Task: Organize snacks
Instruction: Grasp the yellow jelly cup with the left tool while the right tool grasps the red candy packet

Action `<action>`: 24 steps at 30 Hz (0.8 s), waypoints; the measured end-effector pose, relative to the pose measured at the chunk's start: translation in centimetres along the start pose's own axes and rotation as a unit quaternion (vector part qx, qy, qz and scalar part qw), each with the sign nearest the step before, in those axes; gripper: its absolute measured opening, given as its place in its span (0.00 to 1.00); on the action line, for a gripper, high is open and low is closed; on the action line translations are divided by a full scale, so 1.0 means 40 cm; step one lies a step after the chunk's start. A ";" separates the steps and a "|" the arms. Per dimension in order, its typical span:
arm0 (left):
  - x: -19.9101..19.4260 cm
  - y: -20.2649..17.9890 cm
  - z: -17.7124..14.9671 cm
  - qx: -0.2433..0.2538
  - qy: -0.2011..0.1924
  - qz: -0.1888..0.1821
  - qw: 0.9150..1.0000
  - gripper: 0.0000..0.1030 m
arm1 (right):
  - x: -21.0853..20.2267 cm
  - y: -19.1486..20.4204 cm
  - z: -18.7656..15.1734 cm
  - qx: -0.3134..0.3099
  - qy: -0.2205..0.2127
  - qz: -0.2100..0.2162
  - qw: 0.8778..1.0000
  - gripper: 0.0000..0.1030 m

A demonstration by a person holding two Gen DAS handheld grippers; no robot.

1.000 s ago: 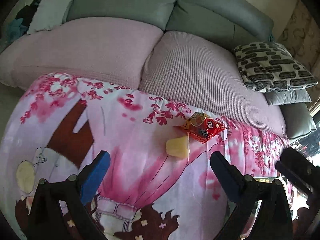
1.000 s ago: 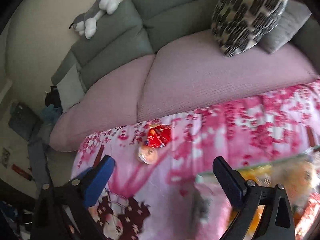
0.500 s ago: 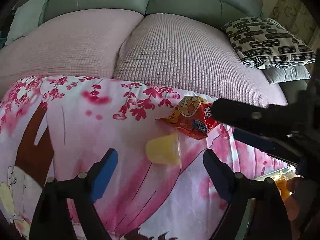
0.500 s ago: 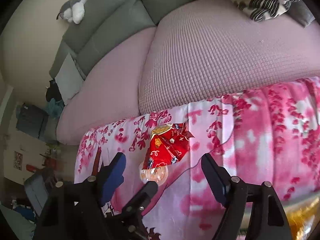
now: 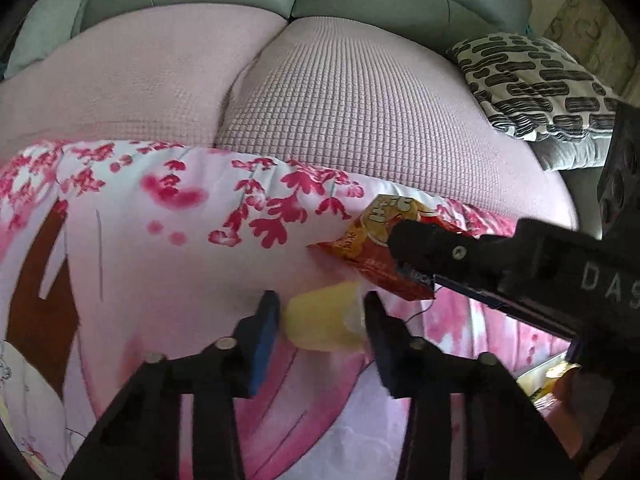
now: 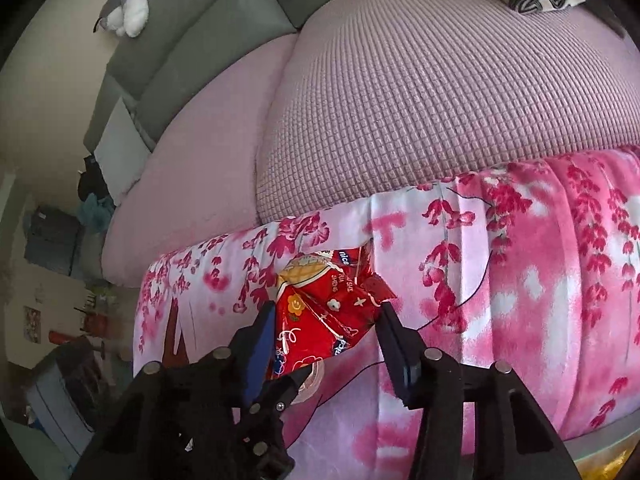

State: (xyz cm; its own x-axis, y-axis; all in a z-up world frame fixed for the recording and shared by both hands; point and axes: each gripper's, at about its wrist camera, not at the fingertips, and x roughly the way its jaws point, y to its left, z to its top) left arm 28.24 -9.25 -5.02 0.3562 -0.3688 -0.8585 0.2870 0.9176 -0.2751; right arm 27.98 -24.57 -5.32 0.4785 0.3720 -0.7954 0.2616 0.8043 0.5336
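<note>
A yellow jelly cup (image 5: 320,326) lies on its side on the pink floral blanket (image 5: 160,260). My left gripper (image 5: 321,305) has its jaws closing, and both blue pads press on the cup's sides. Just behind the cup lies a red snack packet (image 6: 316,320). My right gripper (image 6: 326,313) is closing on it, pads touching its two edges. In the left wrist view the packet (image 5: 360,240) shows under the right gripper's fingers (image 5: 424,242), which reach in from the right. The cup's clear rim (image 6: 314,376) shows below the packet.
The blanket (image 6: 520,280) drapes over a pink sofa seat (image 5: 340,112) with grey backrests. A black-and-white patterned pillow (image 5: 536,84) lies at the right and a plush toy (image 6: 132,4) on the backrest. A clear container (image 5: 548,376) with snacks sits at the lower right.
Both grippers came down toward the blanket and their jaws narrowed from wide open. The left now clamps the jelly cup and the right clamps the red packet.
</note>
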 end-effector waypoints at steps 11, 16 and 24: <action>-0.024 0.004 -0.029 -0.021 -0.001 -0.017 1.000 0.38 | -0.071 -0.037 -0.012 0.016 -0.015 0.010 1.000 0.42; -0.089 0.024 -0.073 -0.054 -0.019 -0.014 0.998 0.38 | -0.151 -0.036 -0.046 0.018 -0.032 0.020 0.999 0.41; -0.232 0.024 -0.161 -0.076 -0.052 0.015 0.996 0.38 | -0.327 -0.023 -0.170 0.003 -0.069 0.010 0.998 0.41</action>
State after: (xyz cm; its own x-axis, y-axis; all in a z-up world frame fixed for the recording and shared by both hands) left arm 19.49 -3.99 -0.09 0.4553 -0.3478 -0.8196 0.1406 0.9371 -0.3195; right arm 15.78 -27.02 2.65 0.5940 0.3200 -0.7381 0.2556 0.7949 0.5503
